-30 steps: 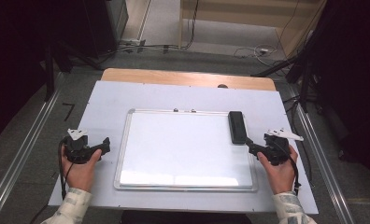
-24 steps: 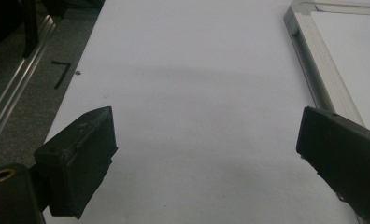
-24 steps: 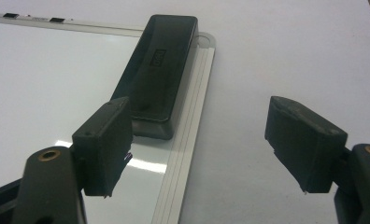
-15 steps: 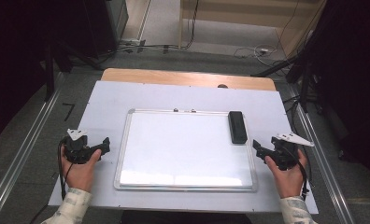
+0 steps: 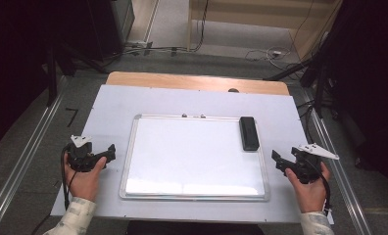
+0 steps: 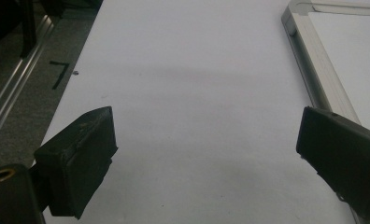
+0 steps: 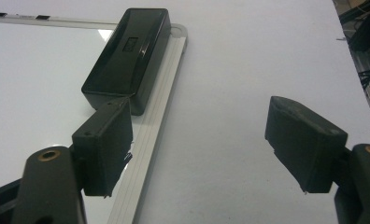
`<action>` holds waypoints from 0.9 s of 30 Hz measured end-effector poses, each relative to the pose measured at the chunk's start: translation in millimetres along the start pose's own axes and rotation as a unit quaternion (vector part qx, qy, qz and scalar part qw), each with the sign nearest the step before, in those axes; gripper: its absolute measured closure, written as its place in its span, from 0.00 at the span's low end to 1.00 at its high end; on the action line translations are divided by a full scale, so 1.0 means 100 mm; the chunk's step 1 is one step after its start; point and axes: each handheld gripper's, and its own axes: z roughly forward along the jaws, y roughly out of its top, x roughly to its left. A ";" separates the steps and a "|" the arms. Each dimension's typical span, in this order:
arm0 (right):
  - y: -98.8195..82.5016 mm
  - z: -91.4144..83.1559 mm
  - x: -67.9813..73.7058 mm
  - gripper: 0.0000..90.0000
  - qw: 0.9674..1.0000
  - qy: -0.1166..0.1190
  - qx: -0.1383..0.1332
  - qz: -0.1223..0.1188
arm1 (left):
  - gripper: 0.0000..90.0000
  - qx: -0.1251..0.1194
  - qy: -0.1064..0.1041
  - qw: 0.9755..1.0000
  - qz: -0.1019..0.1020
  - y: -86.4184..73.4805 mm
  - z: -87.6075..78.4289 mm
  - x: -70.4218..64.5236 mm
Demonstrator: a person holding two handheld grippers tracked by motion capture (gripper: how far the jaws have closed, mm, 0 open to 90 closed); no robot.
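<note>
While the black eraser lies flat on the top right corner of the whiteboard, its far end over the board's metal frame, neither claw touches it. From the right gripper view, the eraser sits just ahead of one black jaw, with a small label on its top face, and the board's frame runs beneath that jaw. The right claw rests on the white sheet covering the bench, just beside the board's right edge and nearer the person than the eraser; its jaws stand wide apart with nothing between them. The right hand wraps the body behind it. Across the board, the left claw sits near the left edge of the frame, held by the left hand. From the left gripper view, its jaws are also spread wide over bare white sheet, empty, with the whiteboard's corner off to one side.
</note>
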 end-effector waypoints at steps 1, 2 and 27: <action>0.00 -0.01 0.00 0.24 1.000 0.000 0.000 0.001 | 0.06 0.000 0.000 1.000 0.001 0.00 0.00 0.00; -0.01 -0.01 0.00 0.24 1.000 0.000 0.000 0.001 | 0.06 0.000 0.000 1.000 0.000 0.00 0.00 0.00; -0.11 -0.16 -0.25 0.24 1.000 -0.026 -0.003 0.013 | 0.06 0.001 -0.002 1.000 0.000 0.00 0.01 0.00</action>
